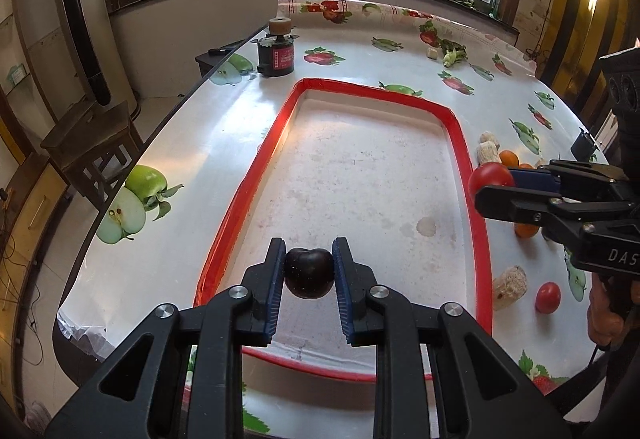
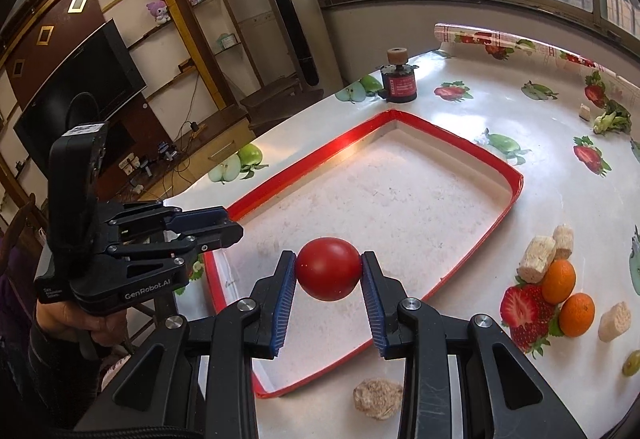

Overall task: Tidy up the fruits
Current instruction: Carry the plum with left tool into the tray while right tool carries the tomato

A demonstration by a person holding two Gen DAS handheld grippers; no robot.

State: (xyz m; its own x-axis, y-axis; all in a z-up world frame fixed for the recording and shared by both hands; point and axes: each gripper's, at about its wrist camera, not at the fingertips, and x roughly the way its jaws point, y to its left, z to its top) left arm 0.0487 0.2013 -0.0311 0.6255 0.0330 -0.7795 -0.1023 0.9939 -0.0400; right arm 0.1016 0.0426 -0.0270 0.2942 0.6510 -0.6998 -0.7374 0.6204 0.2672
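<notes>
My left gripper [image 1: 309,267] is shut on a dark plum [image 1: 309,273] and holds it above the near end of the red-rimmed white tray [image 1: 248,195]. My right gripper [image 2: 329,271] is shut on a red tomato [image 2: 329,268] above the tray's [image 2: 510,195] near side; the tomato also shows in the left wrist view [image 1: 490,177]. The left gripper [image 2: 224,225] shows in the right wrist view at the tray's left edge. Two oranges [image 2: 558,281] [image 2: 577,315] lie on the table right of the tray. A small red tomato [image 1: 548,297] lies near the table's right edge.
Several pale corn-cob pieces [image 2: 536,259] [image 2: 378,397] lie around the oranges and near the tray. A dark jar with a cork top [image 2: 398,79] stands at the far table edge. A green vegetable [image 2: 612,121] lies far right. A wooden stool [image 1: 92,147] stands left of the table.
</notes>
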